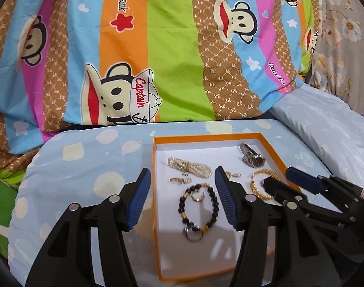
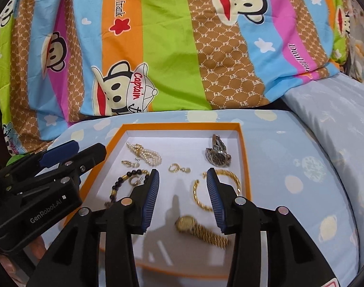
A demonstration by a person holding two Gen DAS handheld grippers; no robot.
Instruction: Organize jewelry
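I judge the sorting nearly done: pearl bracelet (image 1: 190, 167), black bead bracelet (image 1: 198, 206), steel watch (image 2: 216, 154) and gold watch (image 2: 201, 230) lie inside the shallow orange-rimmed white box (image 2: 242, 157), near edge for the gold watch, while my left gripper (image 1: 182, 198) and right gripper (image 2: 183, 198) hang half-open, empty.

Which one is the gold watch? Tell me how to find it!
Look in the orange box with the white floor, sitting on the pale blue spotted cushion. In the right wrist view, the gold watch lies near the front, between the right gripper's open fingers. Unlike the silver watch at the back, it is gold all over and lies flat.
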